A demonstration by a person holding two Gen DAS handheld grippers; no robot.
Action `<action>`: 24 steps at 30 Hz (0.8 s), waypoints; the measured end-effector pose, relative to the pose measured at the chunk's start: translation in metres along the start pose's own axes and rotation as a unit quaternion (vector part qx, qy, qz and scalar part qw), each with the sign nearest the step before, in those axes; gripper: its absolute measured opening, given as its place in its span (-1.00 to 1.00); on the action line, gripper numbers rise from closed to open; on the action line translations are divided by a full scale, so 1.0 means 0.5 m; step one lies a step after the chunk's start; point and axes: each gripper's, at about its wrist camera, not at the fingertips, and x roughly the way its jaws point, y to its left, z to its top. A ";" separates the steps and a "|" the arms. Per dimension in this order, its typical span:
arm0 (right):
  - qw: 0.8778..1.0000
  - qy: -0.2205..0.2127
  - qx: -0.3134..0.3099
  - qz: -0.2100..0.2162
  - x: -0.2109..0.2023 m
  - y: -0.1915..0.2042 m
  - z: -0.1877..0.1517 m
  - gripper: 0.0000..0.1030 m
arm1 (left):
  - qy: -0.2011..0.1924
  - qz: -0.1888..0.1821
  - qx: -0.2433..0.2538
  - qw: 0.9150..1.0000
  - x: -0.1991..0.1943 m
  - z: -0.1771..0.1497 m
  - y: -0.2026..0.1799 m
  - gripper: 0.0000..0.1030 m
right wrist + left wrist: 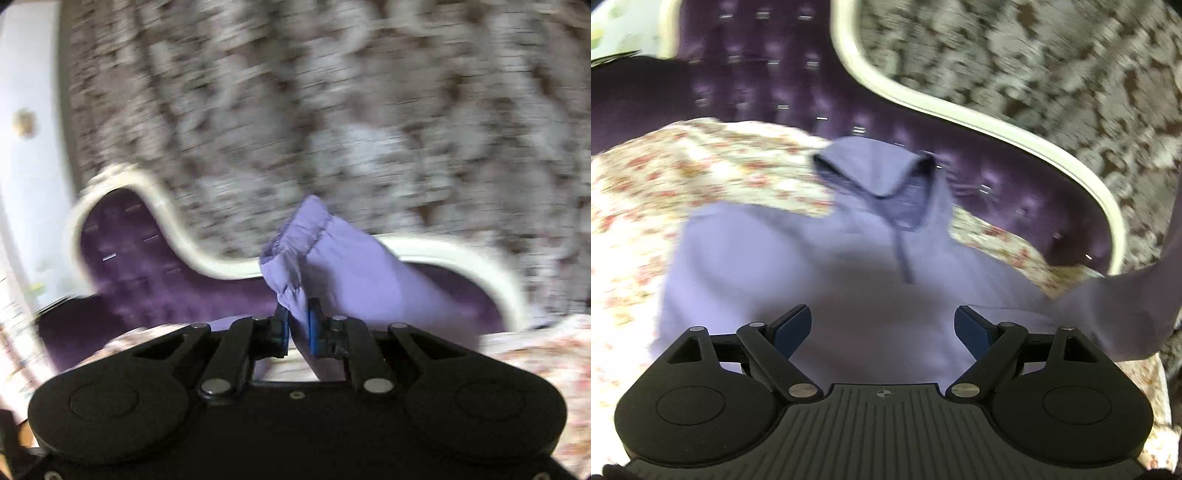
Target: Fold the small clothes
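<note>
The left gripper (882, 328) sits at the bottom centre of its view with both blue-padded fingers (792, 328) spread wide apart and nothing between them. It hangs over the lower middle of a lilac shirt (798, 266), which fills the centre of that frame. The shirt lies spread on a flowered bedspread (639, 206), its collar (875, 170) towards the top of the frame and a short placket running down from it. One sleeve (1130, 295) leaves the shirt at the right and rises up along the right edge of the frame, lifted off the bed.

The right gripper (298, 325), at the lower centre of its own view, has its fingers pressed together on that sleeve (354, 273). The cloth is pinched just below the gathered cuff (295, 236), which stands up above the fingertips in the middle of the frame, with the rest of the sleeve trailing to the right and down.

Behind the bed stands a purple tufted headboard (768, 85) with a curved cream frame (960, 110), across the upper half of the left view and the middle left of the right view. Patterned brown and grey wallpaper (332, 110) fills the top of the right view and the upper right of the left one. Both views are blurred.
</note>
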 end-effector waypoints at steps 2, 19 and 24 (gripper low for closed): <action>0.999 0.016 -0.011 0.038 0.036 0.071 -0.019 -0.65 | -0.004 0.011 -0.016 1.000 -0.017 0.000 0.045 0.64; 0.954 0.192 -0.151 0.177 0.232 0.377 -0.402 -0.12 | -0.016 0.034 -0.118 0.992 -0.078 -0.021 0.249 0.65; 0.952 0.166 -0.178 0.185 0.167 0.351 -0.418 0.41 | -0.015 0.021 -0.103 0.994 -0.066 -0.012 0.227 0.65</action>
